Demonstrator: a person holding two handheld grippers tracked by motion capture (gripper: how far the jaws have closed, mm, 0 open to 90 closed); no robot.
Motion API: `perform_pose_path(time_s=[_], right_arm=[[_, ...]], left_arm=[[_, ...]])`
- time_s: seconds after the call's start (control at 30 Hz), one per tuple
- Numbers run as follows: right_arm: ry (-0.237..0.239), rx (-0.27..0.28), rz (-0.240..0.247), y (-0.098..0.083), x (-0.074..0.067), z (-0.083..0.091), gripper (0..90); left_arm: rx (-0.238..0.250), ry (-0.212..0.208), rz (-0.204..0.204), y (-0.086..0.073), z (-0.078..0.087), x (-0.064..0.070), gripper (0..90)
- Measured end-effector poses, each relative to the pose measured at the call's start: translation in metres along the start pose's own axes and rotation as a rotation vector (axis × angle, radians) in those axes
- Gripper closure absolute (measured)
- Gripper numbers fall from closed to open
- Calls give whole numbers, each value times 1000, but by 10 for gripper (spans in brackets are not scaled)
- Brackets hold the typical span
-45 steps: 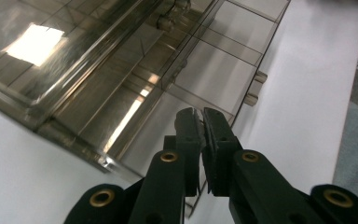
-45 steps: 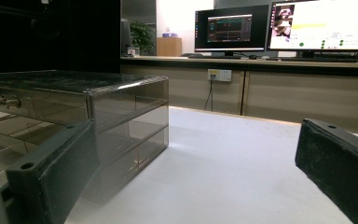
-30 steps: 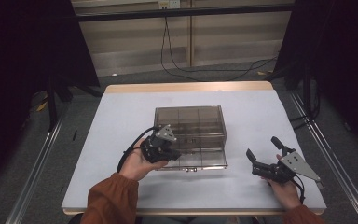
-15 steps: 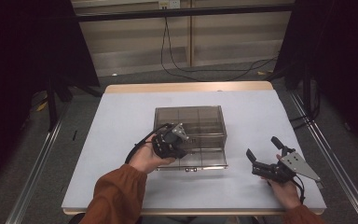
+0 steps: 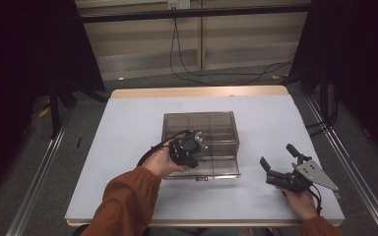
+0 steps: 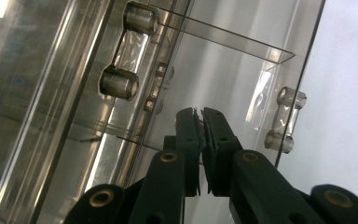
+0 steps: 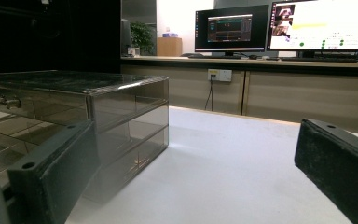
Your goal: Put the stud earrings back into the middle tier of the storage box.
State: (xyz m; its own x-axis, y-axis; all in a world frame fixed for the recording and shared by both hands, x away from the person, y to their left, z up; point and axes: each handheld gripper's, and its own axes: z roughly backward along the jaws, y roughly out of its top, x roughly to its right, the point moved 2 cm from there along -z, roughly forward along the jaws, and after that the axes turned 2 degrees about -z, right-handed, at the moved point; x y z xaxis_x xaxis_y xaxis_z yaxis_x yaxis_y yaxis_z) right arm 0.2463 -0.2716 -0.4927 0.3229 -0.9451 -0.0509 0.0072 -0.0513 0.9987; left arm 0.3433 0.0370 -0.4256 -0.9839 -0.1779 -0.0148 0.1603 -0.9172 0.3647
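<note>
The left gripper point(image 6: 203, 114) has its two black jaws pressed together with nothing between them, their tips right up against the clear wall of the drawer box point(image 5: 202, 132), just beside a clear bar handle point(image 6: 123, 49) on one drawer front and near a second handle point(image 6: 284, 119) on another. In the high view this gripper point(image 5: 189, 146) sits over the front left part of the box, held by the left hand point(image 5: 165, 162), whose orange sleeve point(image 5: 123, 201) comes in from the near edge of the table point(image 5: 128, 123), with its cable looping off to the left.

The smoky transparent box stands near the middle of the white table, a little toward the near edge, and a lower drawer is drawn out toward that edge.

The right gripper point(image 5: 278, 164) rests low by the near right corner of the table, well apart from the box, its jaws spread wide and empty. Its grey three-cornered plate point(image 5: 315, 174) points toward the right edge. From the right gripper view the box's side shows to the left, and beyond the far edge a desk carries two lit monitors point(image 7: 279, 28)
</note>
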Motion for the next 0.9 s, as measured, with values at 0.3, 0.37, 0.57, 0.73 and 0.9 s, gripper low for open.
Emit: perform_pose_path(time_s=[0.3, 0.37, 0.57, 0.73, 0.9], right_arm=[[0, 0, 1, 0, 0, 0, 0], [0, 0, 1, 0, 0, 0, 0], [1, 0, 2, 0, 0, 0, 0], [0, 0, 2, 0, 0, 0, 0], [0, 1, 1, 0, 0, 0, 0]], left_arm=[[-45, 5, -18, 11, -7, 1, 860], [-56, 2, -13, 12, -9, 2, 859], [-64, 8, -12, 12, -12, 1, 854], [-46, 8, -3, 12, -10, 1, 824], [6, 7, 4, 8, -2, 4, 832]])
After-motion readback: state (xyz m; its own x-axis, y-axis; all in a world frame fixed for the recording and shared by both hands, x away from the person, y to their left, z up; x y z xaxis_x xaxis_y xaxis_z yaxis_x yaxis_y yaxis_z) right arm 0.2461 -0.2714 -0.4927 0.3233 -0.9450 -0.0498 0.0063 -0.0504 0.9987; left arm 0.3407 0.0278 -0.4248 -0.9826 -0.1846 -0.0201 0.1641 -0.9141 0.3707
